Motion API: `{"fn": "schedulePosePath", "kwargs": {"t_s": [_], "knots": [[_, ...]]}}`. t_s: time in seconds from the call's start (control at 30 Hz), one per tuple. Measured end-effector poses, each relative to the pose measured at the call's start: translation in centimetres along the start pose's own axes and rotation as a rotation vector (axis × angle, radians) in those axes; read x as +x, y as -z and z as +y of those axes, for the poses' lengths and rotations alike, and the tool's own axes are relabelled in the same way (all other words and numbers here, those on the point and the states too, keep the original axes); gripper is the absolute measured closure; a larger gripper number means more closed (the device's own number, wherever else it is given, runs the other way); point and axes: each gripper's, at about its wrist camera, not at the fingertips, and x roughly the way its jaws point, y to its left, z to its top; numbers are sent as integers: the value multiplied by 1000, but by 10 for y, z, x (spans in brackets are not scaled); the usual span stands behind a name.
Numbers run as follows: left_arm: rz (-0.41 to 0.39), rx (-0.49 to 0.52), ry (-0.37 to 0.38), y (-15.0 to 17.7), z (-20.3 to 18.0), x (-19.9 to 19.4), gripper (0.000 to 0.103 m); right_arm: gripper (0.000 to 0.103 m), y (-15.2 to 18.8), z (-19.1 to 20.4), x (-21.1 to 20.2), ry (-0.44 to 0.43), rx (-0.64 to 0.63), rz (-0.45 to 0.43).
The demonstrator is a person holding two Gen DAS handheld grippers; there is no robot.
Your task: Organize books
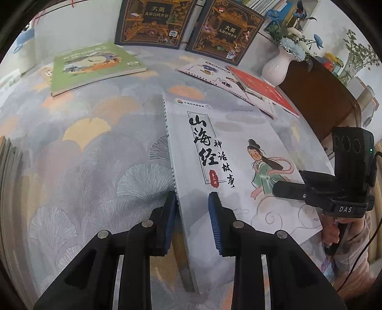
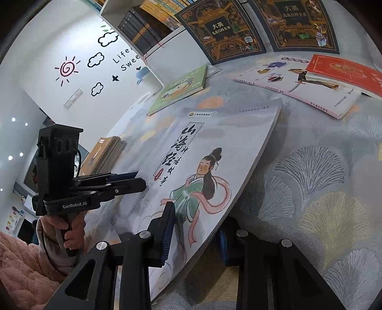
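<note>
- Grippers: your left gripper (image 1: 192, 202) straddles the spine edge of the grey storybook (image 1: 229, 152), one blue pad below the edge and one above the cover; whether the pads press the book cannot be told. Your right gripper (image 2: 198, 224) takes the opposite long edge, one finger over the cover and the other hidden beneath; its grip also cannot be told
- Handling: judge the book light but floppy. It is a thin, wide softcover, likely to sag between two holds, and the smooth cover may slip. Hold it close to the spine and at mid-edge, and keep both hands level
- Position: the book is tilted, its near end raised off the patterned cloth (image 1: 100, 152), with the far end low, near the cloth
- Appearance: pale grey cover, black brush-style title in a vertical frame, a small red seal, and a figure in green robes with a pink sash
- Farther off: a green picture book (image 1: 95, 66) lies flat to the left. A white workbook (image 2: 298, 88) lies to the right with a red book (image 2: 346, 71) overlapping it. Two dark encyclopedias (image 1: 155, 21) lean upright at the back beside a white vase (image 1: 277, 69)
</note>
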Motion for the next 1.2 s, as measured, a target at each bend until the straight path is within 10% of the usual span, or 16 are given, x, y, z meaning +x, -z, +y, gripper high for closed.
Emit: {"fn": "schedulePosePath", "kwargs": {"t_s": [1.1, 1.2], "knots": [[-28, 27, -76, 3, -13, 0, 72, 73, 1, 10, 0, 45, -26, -9], [-13, 28, -99, 2, -17, -1, 71, 84, -1, 8, 0, -9, 20, -5]]}}
